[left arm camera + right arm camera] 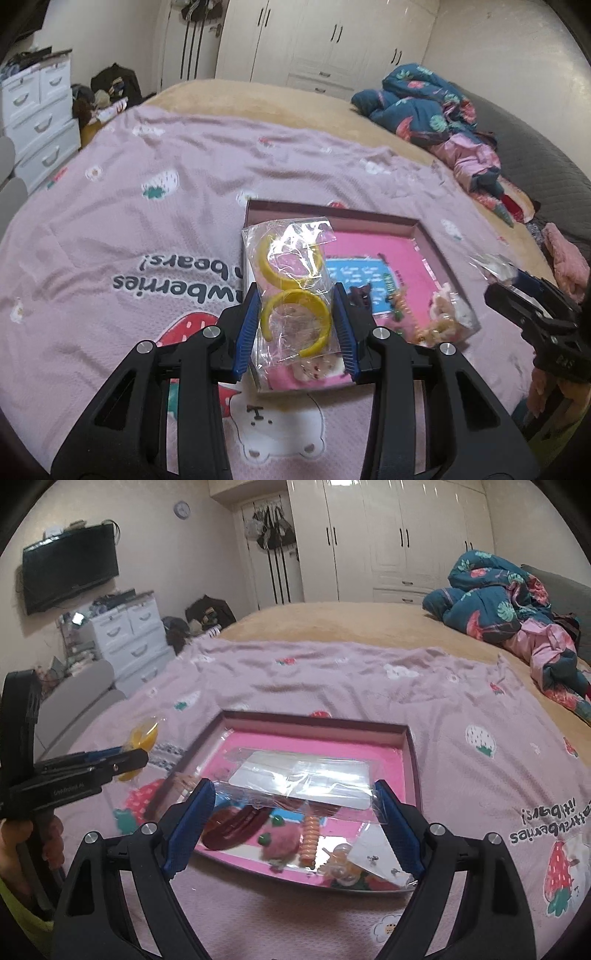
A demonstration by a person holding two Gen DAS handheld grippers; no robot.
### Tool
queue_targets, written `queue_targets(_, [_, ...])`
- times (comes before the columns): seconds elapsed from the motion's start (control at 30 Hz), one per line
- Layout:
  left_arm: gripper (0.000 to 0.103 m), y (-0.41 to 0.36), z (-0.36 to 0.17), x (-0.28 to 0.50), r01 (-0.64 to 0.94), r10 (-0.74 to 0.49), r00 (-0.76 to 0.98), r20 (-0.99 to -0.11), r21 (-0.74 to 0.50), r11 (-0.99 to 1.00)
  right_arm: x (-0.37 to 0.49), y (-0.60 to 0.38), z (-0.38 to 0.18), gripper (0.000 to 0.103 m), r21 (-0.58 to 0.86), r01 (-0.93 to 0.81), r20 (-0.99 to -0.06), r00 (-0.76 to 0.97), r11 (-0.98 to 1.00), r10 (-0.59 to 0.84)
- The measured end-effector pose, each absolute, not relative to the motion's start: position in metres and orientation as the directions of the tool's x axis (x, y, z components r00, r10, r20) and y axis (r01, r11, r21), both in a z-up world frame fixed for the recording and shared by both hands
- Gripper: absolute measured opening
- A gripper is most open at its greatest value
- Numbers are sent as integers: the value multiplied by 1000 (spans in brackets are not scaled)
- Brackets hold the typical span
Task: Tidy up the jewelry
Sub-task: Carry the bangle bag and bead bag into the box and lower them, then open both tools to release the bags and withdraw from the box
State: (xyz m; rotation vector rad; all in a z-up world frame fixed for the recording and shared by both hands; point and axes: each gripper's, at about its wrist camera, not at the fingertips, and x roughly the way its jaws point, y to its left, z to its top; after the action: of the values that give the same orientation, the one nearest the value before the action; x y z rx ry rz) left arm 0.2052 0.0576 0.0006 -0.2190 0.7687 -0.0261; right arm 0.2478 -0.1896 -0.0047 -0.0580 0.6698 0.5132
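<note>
Right gripper (295, 805), seemingly clamped on clear packet (303, 779), above pink tray (410, 746).

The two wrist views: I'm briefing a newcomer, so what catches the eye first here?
Each gripper grips a clear packet above the pink-lined box on the bed: the left gripper a bag of yellow bangles, the right gripper a packet with a white card. Hair clips lie in the box.
</note>
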Motion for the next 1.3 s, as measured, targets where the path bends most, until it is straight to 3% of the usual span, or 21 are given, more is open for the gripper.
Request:
queue_targets(0.33, [31,52,-32,228,-43,-102,672,-733,-176,983,256,-174,-53,86,73,-481,-691,607,874,392])
queue_targets(0.63, [31,47,-48,238,-32,-97,639,-764,-152,988,266,-158,-66,87,-5,-457,-711,627,889,319])
queue_targets(1.17, [32,48,-48,238,-30,-101,636,-765,-156,987,250,-145,-69,94,57,-516,-745,548,855,381])
queue_targets(1.3, [38,48,-48,238,-32,-103,637,-764,-160,987,246,-147,-66,96,58,-517,-739,553,854,384])
